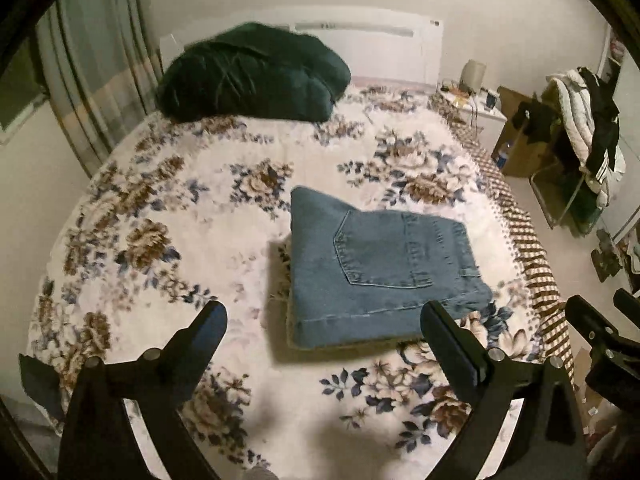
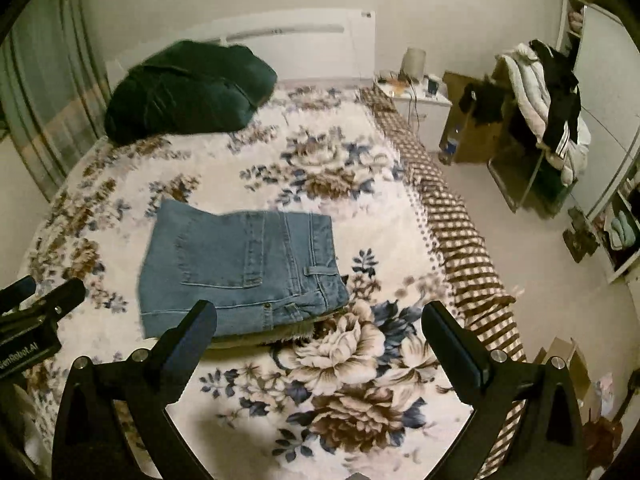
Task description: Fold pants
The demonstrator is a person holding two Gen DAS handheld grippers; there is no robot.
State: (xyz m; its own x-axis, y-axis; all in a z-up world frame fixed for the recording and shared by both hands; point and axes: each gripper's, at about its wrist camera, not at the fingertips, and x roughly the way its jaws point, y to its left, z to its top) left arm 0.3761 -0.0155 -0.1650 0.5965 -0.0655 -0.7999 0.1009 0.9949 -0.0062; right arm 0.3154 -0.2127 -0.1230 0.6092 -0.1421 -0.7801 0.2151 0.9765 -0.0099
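Note:
Blue denim pants (image 1: pixel 372 268) lie folded into a compact rectangle on the floral bed cover (image 1: pixel 168 208), back pocket facing up. My left gripper (image 1: pixel 324 320) hangs above the bed just in front of the fold's near edge, jaws wide and empty. In the right wrist view the same folded pants (image 2: pixel 240 268) lie left of centre, waistband and belt loop toward the right. My right gripper (image 2: pixel 320 320) hovers over the cover near the pants' front right corner, jaws spread wide with nothing between them. Each gripper shows at the edge of the other's view.
A dark green bundle (image 1: pixel 252 74) sits at the head of the bed by the white headboard (image 1: pixel 384 46). Right of the bed are a nightstand (image 2: pixel 416 98), a cardboard box (image 2: pixel 474 128) and a chair heaped with clothes (image 2: pixel 548 108). Curtains (image 1: pixel 92 80) hang on the left.

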